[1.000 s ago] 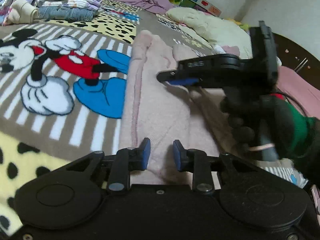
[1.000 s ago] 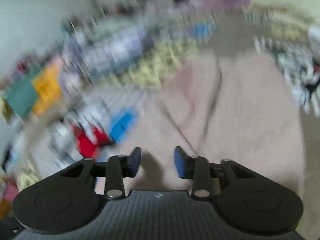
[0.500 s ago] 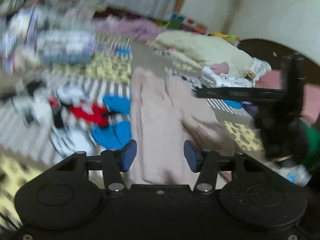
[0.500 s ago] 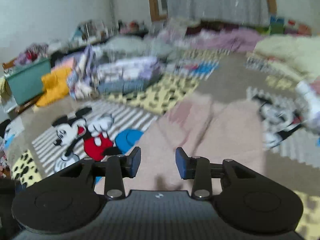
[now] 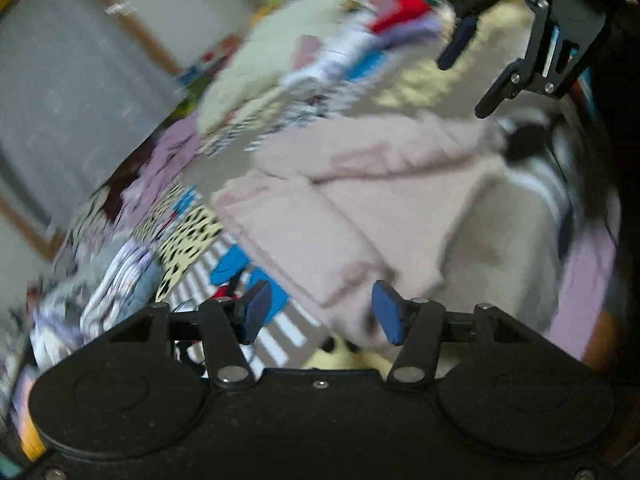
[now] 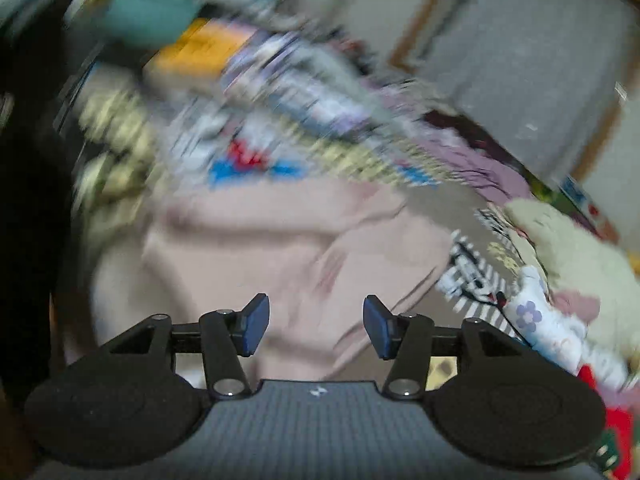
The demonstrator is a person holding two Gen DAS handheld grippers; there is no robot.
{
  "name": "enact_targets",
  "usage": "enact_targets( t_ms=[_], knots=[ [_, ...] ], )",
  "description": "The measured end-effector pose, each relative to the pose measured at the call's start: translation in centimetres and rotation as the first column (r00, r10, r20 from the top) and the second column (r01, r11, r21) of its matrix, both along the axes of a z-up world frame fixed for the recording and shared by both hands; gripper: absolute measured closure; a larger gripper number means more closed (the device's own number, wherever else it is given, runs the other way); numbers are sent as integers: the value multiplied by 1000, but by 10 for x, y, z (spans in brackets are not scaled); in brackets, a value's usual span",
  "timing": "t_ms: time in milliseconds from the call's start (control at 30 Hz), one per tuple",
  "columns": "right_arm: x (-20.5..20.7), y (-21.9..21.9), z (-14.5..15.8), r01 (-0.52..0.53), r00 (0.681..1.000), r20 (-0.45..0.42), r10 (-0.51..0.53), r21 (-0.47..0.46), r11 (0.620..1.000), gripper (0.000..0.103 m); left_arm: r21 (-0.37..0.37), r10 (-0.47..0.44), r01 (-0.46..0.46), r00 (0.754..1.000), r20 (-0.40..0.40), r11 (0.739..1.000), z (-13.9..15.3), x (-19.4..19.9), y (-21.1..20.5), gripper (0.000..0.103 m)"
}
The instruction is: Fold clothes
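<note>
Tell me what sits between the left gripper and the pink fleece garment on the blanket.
Nothing visible. The left gripper has just been opening, with nothing between its jaws, and the pink fleece garment lies directly ahead, unobstructed.

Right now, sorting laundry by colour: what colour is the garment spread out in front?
Pale pink garment, clearest in the left wrist view.
</note>
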State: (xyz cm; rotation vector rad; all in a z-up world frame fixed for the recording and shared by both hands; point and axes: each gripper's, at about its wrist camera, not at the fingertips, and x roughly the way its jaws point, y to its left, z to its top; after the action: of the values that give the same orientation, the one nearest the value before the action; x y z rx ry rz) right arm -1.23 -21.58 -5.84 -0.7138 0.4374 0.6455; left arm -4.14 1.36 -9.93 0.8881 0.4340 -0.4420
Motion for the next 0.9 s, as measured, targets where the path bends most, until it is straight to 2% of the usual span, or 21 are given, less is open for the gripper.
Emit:
enact_targets(
  t_ms=[67,133,200,300,467,600,700,800,900],
  knots=[
    [-15,9,-25,-43,999,25,47,-126,991,50,104,-47,44,999,22,994,-16,-7,-8,45],
    [-29,22,-44,-70,994,66,87,-229,971,50,203,-86,75,995,47,976,-32,-10,-13,45],
    [-32,29,-59,-58,989,108,96,-316,947,42,287,-114,90,991,71,954,-45,-11,-14,45],
    [-30,37,-76,-35,984,148,101,-395,918,42,394,-147,94,984,105,914,-61,-10,-13,44],
    [-33,41,-84,-41,972,194,134,-422,906,40,412,-173,92,971,164,906,-66,4,-11,41],
    [-25,47,-95,-43,952,262,161,-404,914,40,417,-227,121,950,214,901,-70,19,-12,41],
    [-25,48,-101,-46,926,323,195,-416,908,40,424,-265,132,925,272,896,-68,17,-6,41],
    [-32,39,-97,-38,915,353,196,-407,912,40,439,-292,142,909,297,887,-72,14,1,41],
    [-41,28,-105,-43,907,354,230,-464,885,40,406,-266,120,908,324,906,-68,18,4,41]
  ],
)
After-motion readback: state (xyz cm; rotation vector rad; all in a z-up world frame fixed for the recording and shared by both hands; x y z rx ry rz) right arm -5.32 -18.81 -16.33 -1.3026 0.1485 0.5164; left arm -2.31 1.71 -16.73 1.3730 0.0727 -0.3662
